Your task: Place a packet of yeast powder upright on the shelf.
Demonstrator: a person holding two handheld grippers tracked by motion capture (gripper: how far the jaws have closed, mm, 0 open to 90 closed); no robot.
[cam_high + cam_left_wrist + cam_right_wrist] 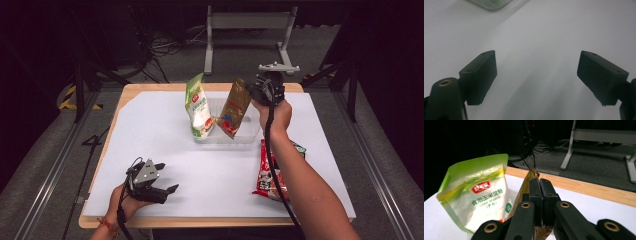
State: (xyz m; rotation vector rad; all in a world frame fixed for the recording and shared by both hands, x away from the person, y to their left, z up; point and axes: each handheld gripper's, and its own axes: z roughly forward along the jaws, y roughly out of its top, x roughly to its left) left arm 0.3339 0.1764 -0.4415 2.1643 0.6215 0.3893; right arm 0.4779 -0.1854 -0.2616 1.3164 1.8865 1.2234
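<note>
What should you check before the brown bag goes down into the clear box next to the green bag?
1. Right gripper shut on the brown bag: ok, the jaws pinch its top edge.
2. Brown bag over the clear tray: ok, its bottom end hangs at the tray.
3. Green corn starch bag standing in the tray: ok, leaning a little.
4. Room beside the green bag: cannot tell, the two bags hang very close.
5. Left gripper out of the way: ok, open, near the front of the white table.
6. Red bag clear of the tray: ok, it lies flat under the person's forearm.
</note>
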